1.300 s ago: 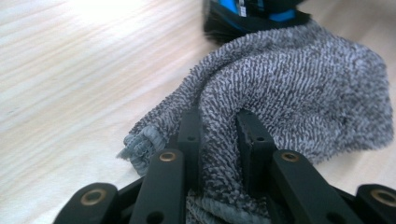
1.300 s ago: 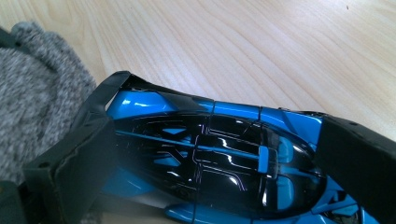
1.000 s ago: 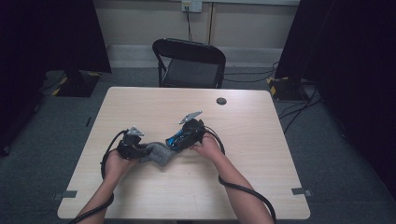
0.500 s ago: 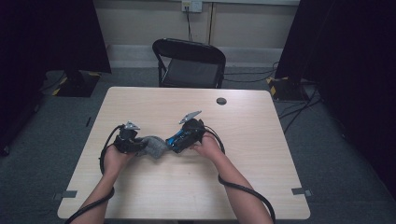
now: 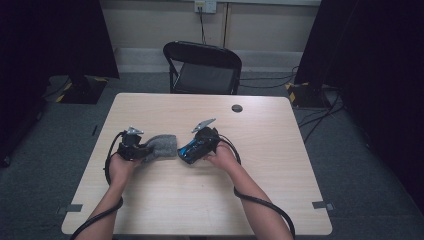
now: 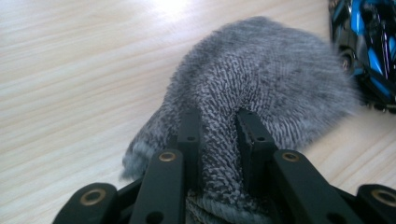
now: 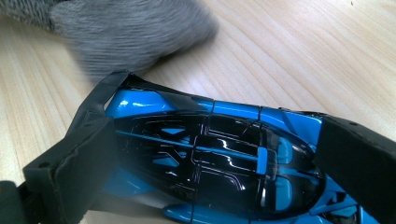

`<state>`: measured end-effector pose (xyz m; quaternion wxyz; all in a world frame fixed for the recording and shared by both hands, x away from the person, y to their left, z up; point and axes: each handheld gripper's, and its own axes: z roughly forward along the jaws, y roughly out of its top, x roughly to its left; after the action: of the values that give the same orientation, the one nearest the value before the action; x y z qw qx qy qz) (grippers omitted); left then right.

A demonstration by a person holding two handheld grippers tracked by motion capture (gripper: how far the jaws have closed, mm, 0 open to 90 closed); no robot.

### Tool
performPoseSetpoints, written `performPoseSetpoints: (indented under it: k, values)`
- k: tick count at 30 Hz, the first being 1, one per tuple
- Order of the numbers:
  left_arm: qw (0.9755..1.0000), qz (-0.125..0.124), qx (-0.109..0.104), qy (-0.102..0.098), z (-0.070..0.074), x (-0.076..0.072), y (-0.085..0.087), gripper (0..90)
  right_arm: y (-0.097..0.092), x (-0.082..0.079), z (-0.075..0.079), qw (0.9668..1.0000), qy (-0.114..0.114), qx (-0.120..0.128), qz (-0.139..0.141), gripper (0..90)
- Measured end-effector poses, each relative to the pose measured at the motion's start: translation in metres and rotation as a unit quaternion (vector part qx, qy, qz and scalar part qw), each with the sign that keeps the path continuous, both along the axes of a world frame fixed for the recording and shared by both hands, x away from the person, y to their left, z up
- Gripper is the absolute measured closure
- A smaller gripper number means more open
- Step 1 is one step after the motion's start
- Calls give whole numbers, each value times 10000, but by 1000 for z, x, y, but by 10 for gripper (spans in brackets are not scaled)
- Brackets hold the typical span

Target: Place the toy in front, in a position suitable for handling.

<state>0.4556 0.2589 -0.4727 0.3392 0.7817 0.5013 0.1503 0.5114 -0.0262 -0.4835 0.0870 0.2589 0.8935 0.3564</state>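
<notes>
Grey fuzzy cloth point(image 5: 161, 146) lies on the wooden table point(image 5: 210, 200), and the left gripper point(image 5: 139, 150) is pinching it. In the left gripper view the two black jaws are nearly closed, with a fold of the cloth point(image 6: 261, 79) squeezed tight between them. Most of the cloth sits bunched up in a soft heap in front of the jaws, resting on the table top.

Just beside the cloth, on the side away from the left hand point(image 5: 119, 167), is a blue and black toy car point(image 5: 192, 149). The right gripper point(image 5: 187, 152) has hold of it. In the right gripper view the jaws stand wide, one pressed on each end of the toy car point(image 7: 210, 158), so the car is clamped between them. The cloth point(image 7: 135, 28) shows just past the car's far side, very near it, and a bit blurry. I cannot tell if the cloth and the car touch.

The right hand point(image 5: 222, 157) sits on the other side of the car from the cloth.

Farther from the person than the cloth, a small dark round thing point(image 5: 237, 108) lies on the table. Past the table's far edge stands a black folding chair point(image 5: 202, 67).
</notes>
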Motion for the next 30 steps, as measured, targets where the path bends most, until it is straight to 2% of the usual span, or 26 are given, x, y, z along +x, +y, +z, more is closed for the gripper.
performPoseSetpoints:
  k: [3,8,15,21,24,30]
  values:
    - [10000,-22,-33,-19,4,-4,5,736,0,0,0,10000,-27,4,17,0]
    - [9996,-52,-277,13,9,-14,14,735,-1,-1,-1,10000,-27,36,-8,0]
    - [9985,-206,-508,84,13,-30,12,735,-1,-1,-1,10000,-34,51,-10,0]
    - [9976,-450,-519,100,19,-43,6,732,-1,-1,-2,9999,-40,94,-15,0]
    - [9966,-585,-582,76,22,-49,1,732,-2,-1,-2,9999,-35,113,-23,0]
    - [9945,-882,-557,19,29,-59,-12,732,-1,0,-1,10000,-46,86,-2,0]
